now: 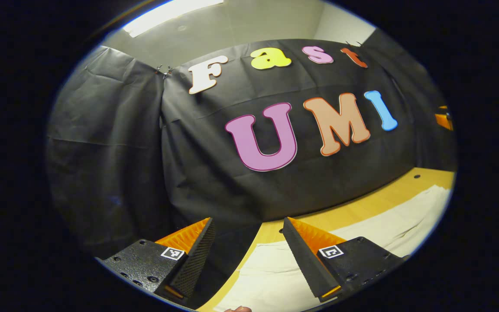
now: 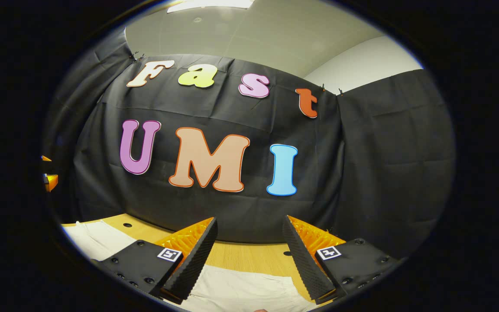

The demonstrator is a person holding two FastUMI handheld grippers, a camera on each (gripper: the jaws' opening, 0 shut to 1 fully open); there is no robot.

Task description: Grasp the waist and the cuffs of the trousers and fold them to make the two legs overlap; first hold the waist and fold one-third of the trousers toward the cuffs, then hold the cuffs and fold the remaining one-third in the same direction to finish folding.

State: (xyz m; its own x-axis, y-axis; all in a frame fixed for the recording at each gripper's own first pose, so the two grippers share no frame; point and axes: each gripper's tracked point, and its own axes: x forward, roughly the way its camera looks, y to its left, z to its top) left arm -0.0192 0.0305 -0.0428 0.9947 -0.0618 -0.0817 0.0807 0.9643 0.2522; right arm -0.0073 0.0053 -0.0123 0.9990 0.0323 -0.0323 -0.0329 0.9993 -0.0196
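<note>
The pale trousers are being seen stretched left to right across the worktop, below both grippers, whose jaws are being held released, grasping nothing.

Each gripper, left and right, had wedge-shaped fingers with ribbed inner faces. The fingers sat on textured black mounts studded with screws. Each mount bore a small square black-and-white marker.

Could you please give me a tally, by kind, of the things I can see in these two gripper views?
Grippers: 2, the left gripper and the right gripper, both open.
Trousers: 1, pale trousers lying on the table.
Tables: 1, wooden table.
Total: 4.
</note>
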